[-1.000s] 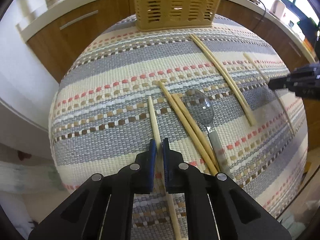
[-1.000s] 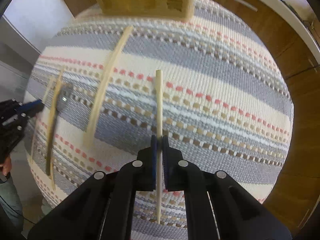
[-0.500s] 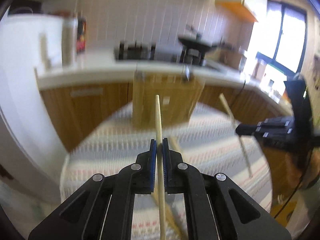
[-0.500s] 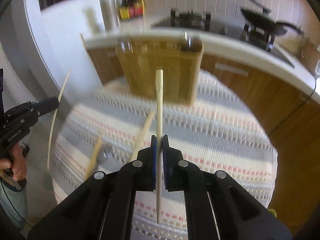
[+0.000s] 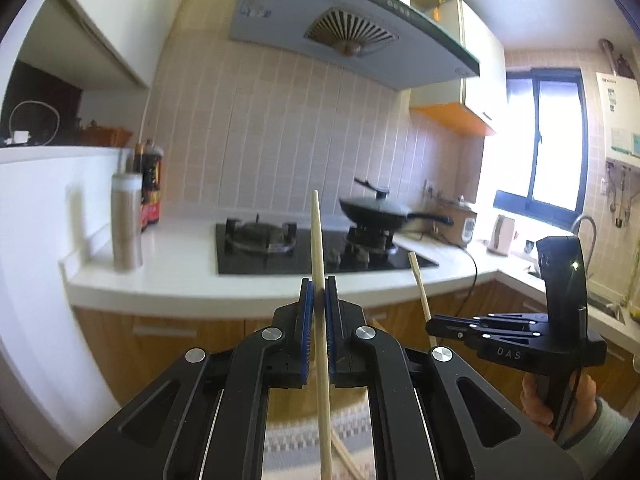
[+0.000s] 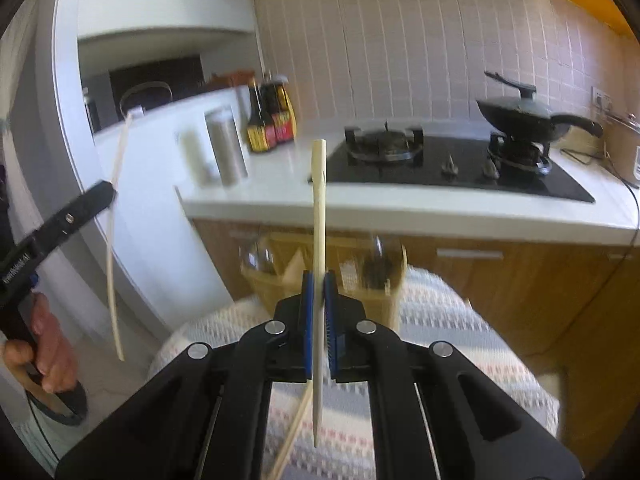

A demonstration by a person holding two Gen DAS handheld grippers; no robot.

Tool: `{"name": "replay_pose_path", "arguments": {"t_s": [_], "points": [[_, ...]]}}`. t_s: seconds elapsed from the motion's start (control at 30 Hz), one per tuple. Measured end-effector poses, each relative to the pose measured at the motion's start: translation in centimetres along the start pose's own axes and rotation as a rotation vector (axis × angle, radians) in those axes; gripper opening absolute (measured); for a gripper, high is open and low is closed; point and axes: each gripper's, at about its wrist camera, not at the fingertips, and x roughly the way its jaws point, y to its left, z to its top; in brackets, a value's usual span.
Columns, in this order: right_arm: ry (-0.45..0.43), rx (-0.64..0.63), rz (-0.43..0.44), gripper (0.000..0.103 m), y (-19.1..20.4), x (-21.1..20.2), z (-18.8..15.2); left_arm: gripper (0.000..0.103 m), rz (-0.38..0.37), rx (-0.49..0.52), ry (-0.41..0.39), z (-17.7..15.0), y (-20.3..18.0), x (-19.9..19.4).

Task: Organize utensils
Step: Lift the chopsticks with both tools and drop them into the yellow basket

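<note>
While both grippers are raised above the table, each clamps a single wooden chopstick upright between its blue pads. In the left wrist view, the left gripper (image 5: 316, 300) pinches its chopstick (image 5: 318, 240) near the middle, tip toward 12 o'clock; the right gripper (image 5: 434, 326) shows at 3 o'clock with its own chopstick (image 5: 420, 292). In the right wrist view, the right gripper (image 6: 319, 292) grips a pale chopstick (image 6: 319, 208), and the left gripper (image 6: 100, 196) appears at 9 o'clock. Straight ahead, a woven utensil basket (image 6: 264, 276) stands on the striped tablecloth (image 6: 460, 320); blur hides what it contains. The task seems early: two chopsticks are lifted but not yet dropped in, and at least one more chopstick (image 6: 292, 436) lies on the cloth at 6 o'clock. Behind, a wok (image 6: 520, 116) sits on the gas stove (image 6: 420, 168).
</note>
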Motion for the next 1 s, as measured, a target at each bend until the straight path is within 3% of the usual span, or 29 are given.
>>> {"name": "replay_pose_path", "arguments": {"t_s": [0.2,0.33,0.6,1.0], "points": [[-0.137,-0.004,0.003,0.004,-1.0,1.5,2.8,0.004,-0.044,-0.061,-0.079,1.1,1.4,4.1],[-0.232,-0.035,-0.045,0.004,-1.1,2.4,3.6,0.004,-0.055,-0.088,-0.135,0.8,2.2,6.4],[-0.351,-0.015,-0.118,0.004,-2.8,5.0,3.9,0.004,-0.007,-0.071,-0.208,-0.4,2.4,10.3],[-0.331,-0.014,-0.146,0.004,-4.2,9.3,1.8,0.004,0.089,-0.041,-0.251,-2.9,3.3,13.3]]}}
